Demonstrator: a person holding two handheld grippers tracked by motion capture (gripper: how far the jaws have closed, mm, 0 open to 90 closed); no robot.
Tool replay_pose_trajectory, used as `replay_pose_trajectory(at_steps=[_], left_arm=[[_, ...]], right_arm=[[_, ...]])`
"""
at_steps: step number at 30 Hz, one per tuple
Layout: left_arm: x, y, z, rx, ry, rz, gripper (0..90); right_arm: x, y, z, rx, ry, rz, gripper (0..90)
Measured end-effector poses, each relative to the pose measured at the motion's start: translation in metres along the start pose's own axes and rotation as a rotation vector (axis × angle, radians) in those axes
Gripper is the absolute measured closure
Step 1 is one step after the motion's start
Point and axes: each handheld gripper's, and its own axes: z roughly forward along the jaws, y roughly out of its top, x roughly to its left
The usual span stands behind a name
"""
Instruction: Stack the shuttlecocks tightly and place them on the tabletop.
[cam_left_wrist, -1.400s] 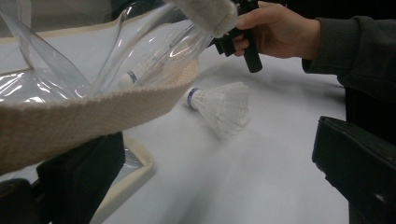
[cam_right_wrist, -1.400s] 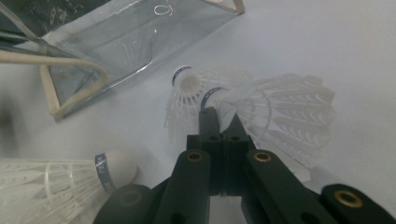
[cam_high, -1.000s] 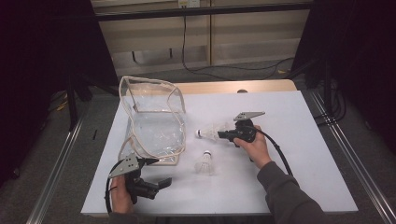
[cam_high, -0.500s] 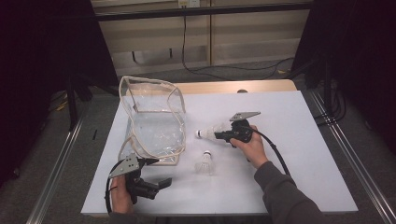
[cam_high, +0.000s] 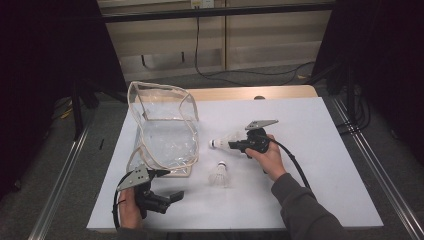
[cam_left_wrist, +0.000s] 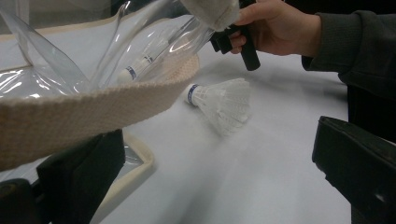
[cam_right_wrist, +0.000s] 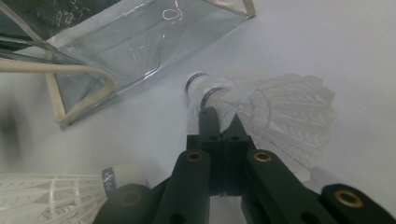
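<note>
Your right tool (cam_high: 231, 145) is clamped on a shuttlecock (cam_right_wrist: 261, 112), its jaws pinching the feather skirt just behind the cork. The shuttlecock is held just above the white tabletop (cam_high: 325, 150), cork (cam_high: 214, 144) pointing at the open side of the clear bag (cam_high: 165, 130) and close beside it.

Judge it very light and fragile: the feathers will bend or snap under a hard squeeze, and the skirt gives little to grip against. The stiffer place to take hold is where the feather stems meet the cork, near where you hold it now. The cork itself is round and likely to slip.

A second shuttlecock (cam_high: 219, 175) lies on its side on the tabletop, between your two hands and apart from both tools.

Your left tool (cam_high: 170, 197) stands with its jaws apart and nothing between them, near the bag's front corner; in the left gripper view the bag's woven strap (cam_left_wrist: 84, 112) crosses just in front of its jaws.
</note>
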Motion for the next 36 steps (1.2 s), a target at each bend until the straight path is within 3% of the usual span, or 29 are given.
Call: replay_pose_trajectory(at_steps=[24, 36], left_arm=[[0.0001, 0.0002, -0.0001, -0.002, 0.0, -0.001, 2.7], [0.0, 0.0, 0.0008, 0.003, -0.002, -0.001, 2.7]], right_arm=[[0.0001, -0.0002, 0.0018, -0.011, 0.009, 0.015, 89.6], [-0.0018, -0.0019, 0.0037, 0.011, -0.004, 0.021, 87.3]])
